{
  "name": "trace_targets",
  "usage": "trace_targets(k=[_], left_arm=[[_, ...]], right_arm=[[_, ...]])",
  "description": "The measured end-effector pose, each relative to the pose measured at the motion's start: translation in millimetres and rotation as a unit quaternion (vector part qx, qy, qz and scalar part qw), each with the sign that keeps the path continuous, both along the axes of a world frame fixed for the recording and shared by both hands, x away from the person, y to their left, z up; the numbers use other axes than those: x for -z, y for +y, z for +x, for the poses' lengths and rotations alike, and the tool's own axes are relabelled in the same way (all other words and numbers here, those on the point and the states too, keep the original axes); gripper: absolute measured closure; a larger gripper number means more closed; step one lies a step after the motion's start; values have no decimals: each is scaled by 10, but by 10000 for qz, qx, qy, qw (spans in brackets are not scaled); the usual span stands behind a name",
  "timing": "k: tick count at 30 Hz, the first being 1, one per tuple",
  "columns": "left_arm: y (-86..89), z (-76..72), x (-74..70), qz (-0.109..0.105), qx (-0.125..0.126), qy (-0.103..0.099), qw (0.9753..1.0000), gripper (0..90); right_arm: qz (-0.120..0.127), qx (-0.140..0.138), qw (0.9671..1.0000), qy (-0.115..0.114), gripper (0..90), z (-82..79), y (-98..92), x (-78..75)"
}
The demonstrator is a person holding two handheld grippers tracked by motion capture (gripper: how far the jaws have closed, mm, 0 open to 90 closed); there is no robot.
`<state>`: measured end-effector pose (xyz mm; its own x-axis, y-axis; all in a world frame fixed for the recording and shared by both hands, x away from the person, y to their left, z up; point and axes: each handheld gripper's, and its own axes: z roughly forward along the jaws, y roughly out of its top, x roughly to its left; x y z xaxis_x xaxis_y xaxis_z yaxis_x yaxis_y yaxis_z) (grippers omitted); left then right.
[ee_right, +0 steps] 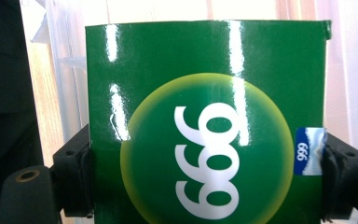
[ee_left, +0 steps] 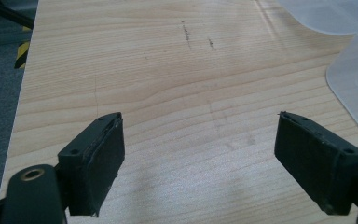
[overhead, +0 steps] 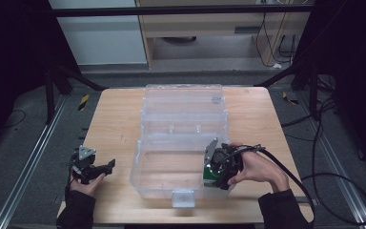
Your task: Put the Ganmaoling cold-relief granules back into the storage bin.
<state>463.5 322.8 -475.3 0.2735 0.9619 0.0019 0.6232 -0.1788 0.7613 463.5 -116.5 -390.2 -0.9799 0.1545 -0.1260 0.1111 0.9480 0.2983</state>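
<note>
Clear bin (overhead: pixel 181 143): a transparent plastic container with its lid swung open away from the person is set on the middle of the wooden counter (overhead: pixel 119 119); a latch tab is seen on its near wall.
Green box (overhead: pixel 211 175): it is held inside the clear bin, at the bin's near right corner. In the right gripper view the green box (ee_right: pixel 205 140) is seen as a glossy carton printed with a yellow-green circle and white digits, and a small blue label is carried on one edge.
Right hand-held gripper (overhead: pixel 218 167): it is lowered into the clear bin from the bin's right side, and its jaws are clamped on the two opposite sides of the green box (ee_right: pixel 205 182).
Left hand-held gripper (overhead: pixel 100 168): it is kept over bare counter to the left of the clear bin, well apart from it, and its jaws are spread wide with nothing between them (ee_left: pixel 198 163).
Hands: each hand-held gripper is grasped from the near edge of the counter.
</note>
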Motion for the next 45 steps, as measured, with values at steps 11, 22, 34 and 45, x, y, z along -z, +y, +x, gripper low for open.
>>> trace_targets(k=[11,22,34,45], left_arm=[[2,0,-1,6,1,9,10000,154],[2,1,0,3,5,6,10000,153],[-1,1,0,2,8,6,10000,154],[0,-1,-2,-1,0,-2,10000,154]], right_arm=[[-13,42,10000,51,149,19,5,135],[-127,25,9999,38,147,33,29,187],[12,228,9997,43,127,44,-27,99],[477,527,9969,-325,88,-44,-202,-135]])
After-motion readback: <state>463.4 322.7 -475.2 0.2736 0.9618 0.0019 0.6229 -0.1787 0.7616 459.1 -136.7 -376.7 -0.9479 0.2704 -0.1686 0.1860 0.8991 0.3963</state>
